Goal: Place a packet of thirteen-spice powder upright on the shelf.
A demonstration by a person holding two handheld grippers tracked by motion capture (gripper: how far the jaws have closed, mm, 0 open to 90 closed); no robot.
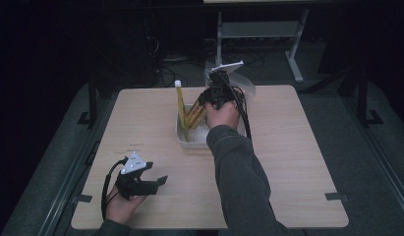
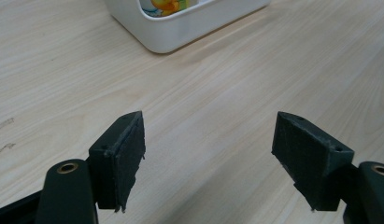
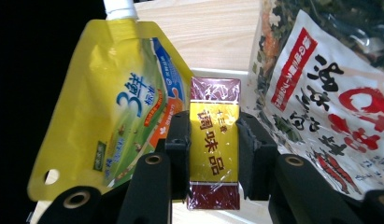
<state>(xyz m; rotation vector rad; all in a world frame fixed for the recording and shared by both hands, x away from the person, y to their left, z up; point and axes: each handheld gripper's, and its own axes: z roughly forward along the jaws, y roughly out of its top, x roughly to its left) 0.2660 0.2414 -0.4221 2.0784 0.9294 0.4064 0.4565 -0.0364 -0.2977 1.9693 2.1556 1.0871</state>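
My right gripper [image 3: 213, 140] clamps slim gold-and-maroon seasoning box [image 3: 214, 144] — long axis upright, over white plastic tub [image 1: 182, 137]; left gripper [image 2: 210, 154] gapes wide, idle near table's front-left corner.

The white plastic bin [image 1: 182, 139] at the table's centre is crowded, an upright yellow spouted pouch [image 1: 180, 105] at its 9 o'clock side and a printed clear bag [image 3: 330, 93] at 3 o'clock, while the pale wooden tabletop [image 1: 298, 147] lies open at 3 and 9 o'clock.
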